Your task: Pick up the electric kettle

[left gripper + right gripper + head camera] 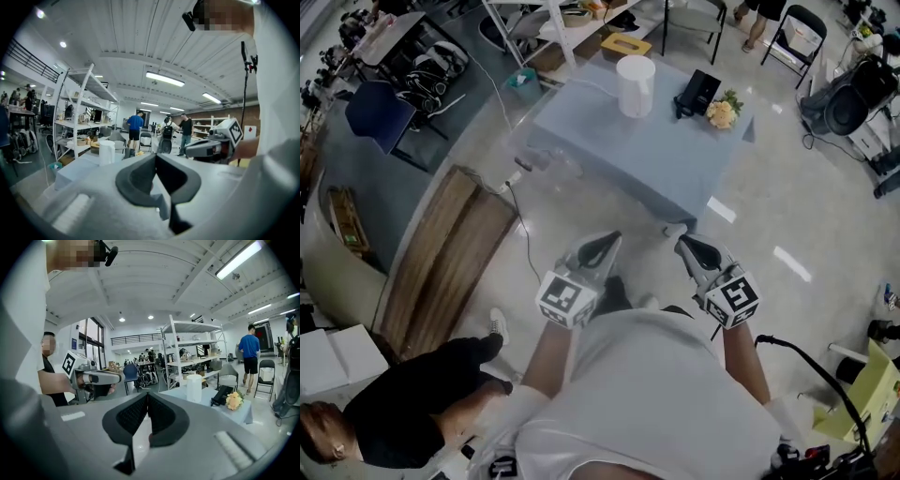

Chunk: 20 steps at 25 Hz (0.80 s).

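The electric kettle (635,84) is a tall white cylinder on the far side of a low table (619,141) draped in blue-grey cloth. It also shows small in the left gripper view (107,152) and in the right gripper view (193,388). Both grippers are held side by side close to the person's body, over the floor and well short of the table. My left gripper (614,238) (155,157) is shut with nothing in it. My right gripper (680,242) (147,394) is shut too, empty, its pads meeting at the tip.
A black case (698,92) and a bunch of yellow flowers (724,112) lie right of the kettle. A wooden board (441,262) and a cable (525,234) lie on the floor at left. A person in black (422,398) crouches lower left. Folding chairs (792,33) stand beyond.
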### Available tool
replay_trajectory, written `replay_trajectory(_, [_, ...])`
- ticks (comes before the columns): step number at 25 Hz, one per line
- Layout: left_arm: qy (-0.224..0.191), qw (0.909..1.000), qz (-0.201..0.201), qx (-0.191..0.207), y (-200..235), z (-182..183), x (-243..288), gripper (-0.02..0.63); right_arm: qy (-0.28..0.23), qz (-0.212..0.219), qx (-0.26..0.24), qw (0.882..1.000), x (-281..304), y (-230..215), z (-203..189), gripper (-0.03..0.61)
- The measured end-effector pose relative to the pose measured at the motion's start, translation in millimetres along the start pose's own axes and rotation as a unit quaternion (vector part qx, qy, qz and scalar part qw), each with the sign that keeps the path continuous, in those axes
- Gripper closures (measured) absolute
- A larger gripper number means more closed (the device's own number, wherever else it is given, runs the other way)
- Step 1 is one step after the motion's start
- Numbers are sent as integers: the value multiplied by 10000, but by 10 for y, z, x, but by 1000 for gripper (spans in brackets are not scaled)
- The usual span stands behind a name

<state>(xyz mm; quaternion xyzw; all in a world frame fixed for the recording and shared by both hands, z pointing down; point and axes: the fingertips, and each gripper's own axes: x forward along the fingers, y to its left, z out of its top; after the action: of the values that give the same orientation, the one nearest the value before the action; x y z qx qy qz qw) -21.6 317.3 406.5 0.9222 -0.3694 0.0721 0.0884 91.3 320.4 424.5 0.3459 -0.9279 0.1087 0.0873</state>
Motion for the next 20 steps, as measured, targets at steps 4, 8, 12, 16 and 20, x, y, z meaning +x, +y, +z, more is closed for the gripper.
replay_trajectory(4, [42, 9999, -159, -37, 369, 92, 212, 611, -8, -152, 90, 9998, 290, -221, 126, 572])
replay_trajectory(8, [57, 9994, -330, 7, 759, 253, 435, 611, -29, -321, 144, 9994, 603, -454, 279, 572])
replay_trajectory(12, [114, 9985, -532, 78, 1098, 374, 592, 611, -92, -503, 227, 9984, 889, -624, 444, 572])
replay_trajectory(16, [99, 9972, -716, 178, 1441, 443, 721, 611, -111, -653, 272, 9974, 1195, -740, 539, 572])
replay_trajectory(20, [85, 9952, -925, 319, 1702, 511, 829, 611, -154, -773, 288, 9965, 1486, -830, 626, 572])
